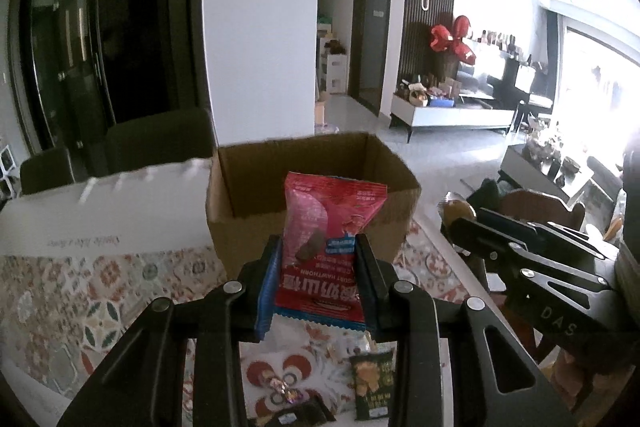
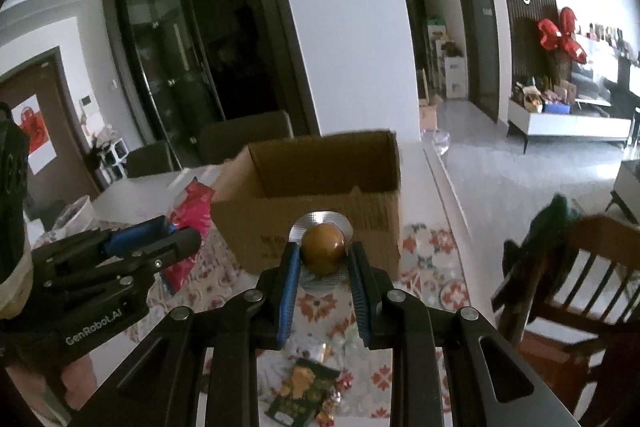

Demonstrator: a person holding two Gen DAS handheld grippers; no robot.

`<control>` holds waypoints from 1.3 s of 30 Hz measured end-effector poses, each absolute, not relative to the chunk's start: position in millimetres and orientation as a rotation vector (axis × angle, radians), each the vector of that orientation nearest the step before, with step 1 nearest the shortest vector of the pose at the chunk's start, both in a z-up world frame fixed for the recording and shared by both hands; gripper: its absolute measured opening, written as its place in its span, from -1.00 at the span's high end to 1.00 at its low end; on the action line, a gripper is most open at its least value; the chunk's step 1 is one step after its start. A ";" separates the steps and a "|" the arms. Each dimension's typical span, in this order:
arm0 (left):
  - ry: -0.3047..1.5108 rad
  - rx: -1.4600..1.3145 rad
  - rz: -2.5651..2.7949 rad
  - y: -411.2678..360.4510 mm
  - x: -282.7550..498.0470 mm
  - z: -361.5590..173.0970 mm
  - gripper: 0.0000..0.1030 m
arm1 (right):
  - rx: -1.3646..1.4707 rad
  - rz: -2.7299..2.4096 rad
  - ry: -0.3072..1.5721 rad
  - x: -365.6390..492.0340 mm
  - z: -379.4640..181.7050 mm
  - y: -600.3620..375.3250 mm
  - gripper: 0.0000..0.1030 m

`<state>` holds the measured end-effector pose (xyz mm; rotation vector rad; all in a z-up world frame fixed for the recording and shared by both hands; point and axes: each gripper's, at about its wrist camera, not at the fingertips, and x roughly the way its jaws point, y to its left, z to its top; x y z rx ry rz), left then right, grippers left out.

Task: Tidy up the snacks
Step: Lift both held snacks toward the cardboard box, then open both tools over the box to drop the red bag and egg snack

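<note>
Left tool (image 1: 318, 259) pinches a red foil snack packet (image 1: 326, 239), long axis upright; right tool (image 2: 323, 263) grips a round brown snack sealed in silver foil (image 2: 323, 247). Both are carried above the patterned-cloth surface (image 1: 80, 307). We see loose packets below, one dark green (image 1: 374, 387). Straight ahead of both tools sits the open brown cardboard box (image 1: 312, 187), beyond the fingertips. We judge the right tool slightly nearer its front wall.
</note>
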<state>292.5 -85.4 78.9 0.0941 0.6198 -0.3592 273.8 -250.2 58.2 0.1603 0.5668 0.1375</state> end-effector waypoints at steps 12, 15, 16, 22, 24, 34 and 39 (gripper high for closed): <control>0.592 0.111 -0.335 -83.8 333.8 103.1 0.33 | 0.133 0.151 0.533 317.5 90.0 -251.9 0.50; 0.599 0.116 -0.333 -85.8 346.5 103.6 0.33 | 0.128 0.151 0.538 330.9 92.4 -253.2 0.50; 0.602 0.118 -0.334 -86.8 350.6 103.6 0.33 | 0.128 0.150 0.542 336.2 92.5 -254.0 0.50; 0.642 0.118 -0.336 -94.2 384.8 96.8 0.34 | 0.134 0.151 0.572 363.4 87.7 -256.9 0.50; 0.658 0.115 -0.335 -98.6 393.6 92.1 0.34 | 0.134 0.152 0.585 372.8 84.3 -258.7 0.50; 0.727 0.111 -0.311 -103.9 435.5 70.2 0.21 | 0.100 0.131 0.643 411.1 69.1 -255.6 0.49; 0.702 0.126 -0.272 -101.4 431.7 71.4 -0.17 | 0.112 0.118 0.667 415.1 65.6 -255.3 0.19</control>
